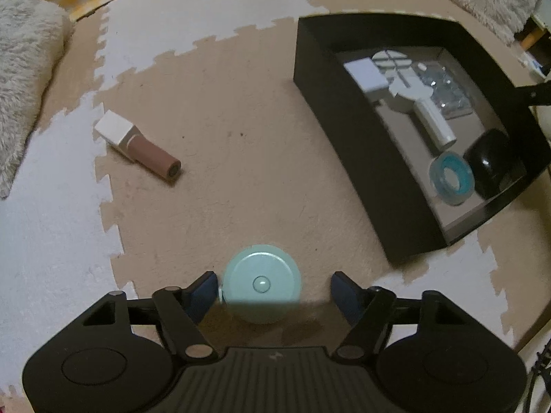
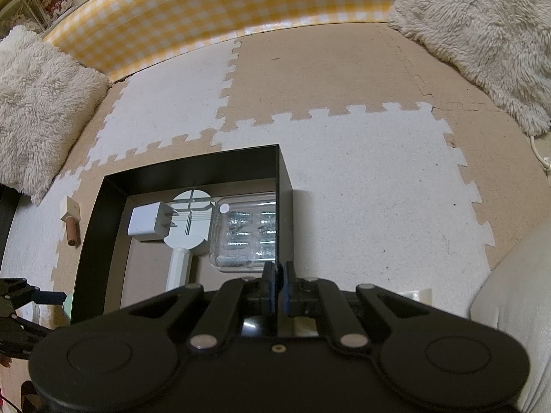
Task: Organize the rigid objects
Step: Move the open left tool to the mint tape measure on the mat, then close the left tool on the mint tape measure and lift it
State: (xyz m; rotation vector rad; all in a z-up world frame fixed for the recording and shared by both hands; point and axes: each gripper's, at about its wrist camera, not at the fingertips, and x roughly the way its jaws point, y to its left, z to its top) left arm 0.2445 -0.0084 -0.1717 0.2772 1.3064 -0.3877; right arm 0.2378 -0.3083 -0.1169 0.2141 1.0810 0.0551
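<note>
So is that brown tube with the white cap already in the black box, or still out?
Still out. The brown tube lies on its side on the floor mat, left of and apart from the black box.

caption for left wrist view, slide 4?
Open left gripper straddles mint round case on foam mat, black box to the right.

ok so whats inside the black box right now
Inside the black box: a white plug adapter, a white paddle-shaped tool, a clear blister tray, a blue tape roll and a black rounded object. The near wall hides some of the floor.
</note>
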